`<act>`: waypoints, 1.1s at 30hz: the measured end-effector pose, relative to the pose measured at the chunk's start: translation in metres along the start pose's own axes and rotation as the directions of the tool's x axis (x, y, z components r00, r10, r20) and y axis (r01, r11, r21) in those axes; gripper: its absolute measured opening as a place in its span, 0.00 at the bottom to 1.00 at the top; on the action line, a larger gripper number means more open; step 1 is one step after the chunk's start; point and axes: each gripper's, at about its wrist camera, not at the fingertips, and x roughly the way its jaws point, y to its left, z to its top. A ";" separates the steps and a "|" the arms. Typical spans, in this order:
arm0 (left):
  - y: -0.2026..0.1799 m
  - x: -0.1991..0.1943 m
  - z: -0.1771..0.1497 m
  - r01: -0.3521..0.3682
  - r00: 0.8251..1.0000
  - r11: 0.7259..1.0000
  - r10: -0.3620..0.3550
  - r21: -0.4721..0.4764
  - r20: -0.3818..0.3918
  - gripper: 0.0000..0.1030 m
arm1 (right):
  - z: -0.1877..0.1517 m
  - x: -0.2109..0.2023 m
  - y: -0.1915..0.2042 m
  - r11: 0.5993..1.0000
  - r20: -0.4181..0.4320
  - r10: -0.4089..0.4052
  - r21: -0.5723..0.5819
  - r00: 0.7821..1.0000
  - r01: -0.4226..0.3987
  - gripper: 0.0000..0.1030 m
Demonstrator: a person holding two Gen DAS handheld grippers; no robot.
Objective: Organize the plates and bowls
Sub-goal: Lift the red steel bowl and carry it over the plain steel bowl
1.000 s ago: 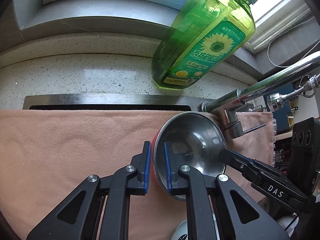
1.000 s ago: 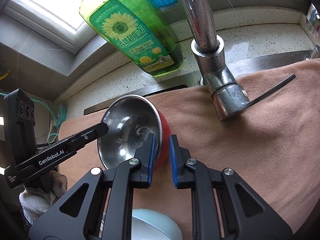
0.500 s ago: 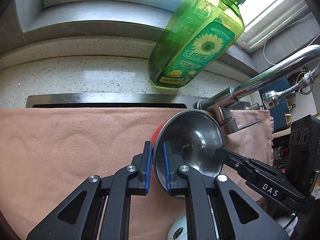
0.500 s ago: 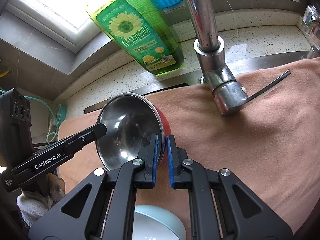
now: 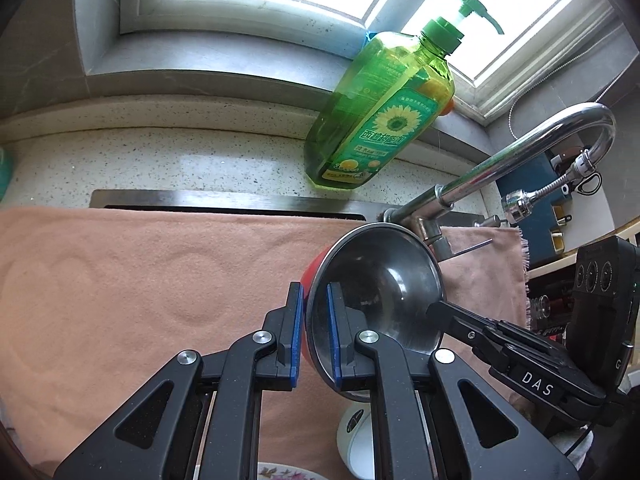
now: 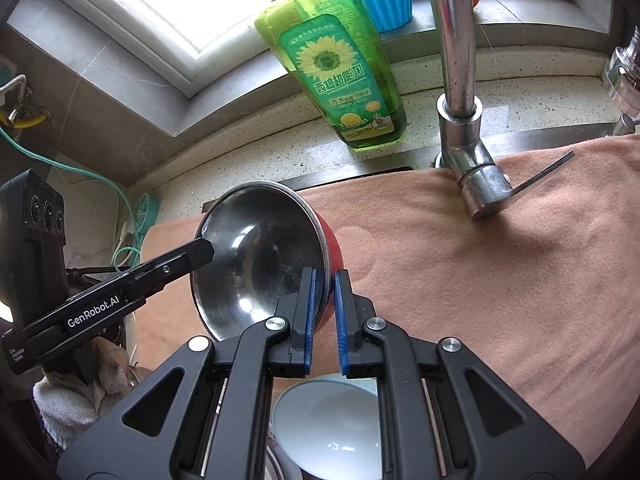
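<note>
Both my jaws clamp opposite rims of the steel bowl [image 5: 380,292], held tilted above the peach towel [image 5: 140,280]. Uneven lifting could twist it free onto the pale-blue bowl [image 6: 332,428].

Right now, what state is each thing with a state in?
Steel bowl: tilted, gripped at opposite rims.
Left gripper: jaws shut on the bowl rim.
Right gripper: jaws shut on the bowl rim.
Soap bottle: upright, pump cap on.
Tap: no water running.
Pale bowl: upright, empty.
</note>
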 end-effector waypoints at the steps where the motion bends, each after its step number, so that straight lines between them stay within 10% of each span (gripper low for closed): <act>1: 0.001 -0.006 -0.001 -0.001 1.000 1.000 0.001 -0.002 0.009 0.09 | -0.002 -0.002 0.005 1.000 0.001 0.005 -0.007 1.000 -0.005 0.09; 33: 0.112 -0.152 -0.102 -0.009 0.976 0.977 0.056 -0.214 0.211 0.09 | -0.095 0.003 0.178 0.942 -0.143 0.129 -0.291 0.981 -0.166 0.09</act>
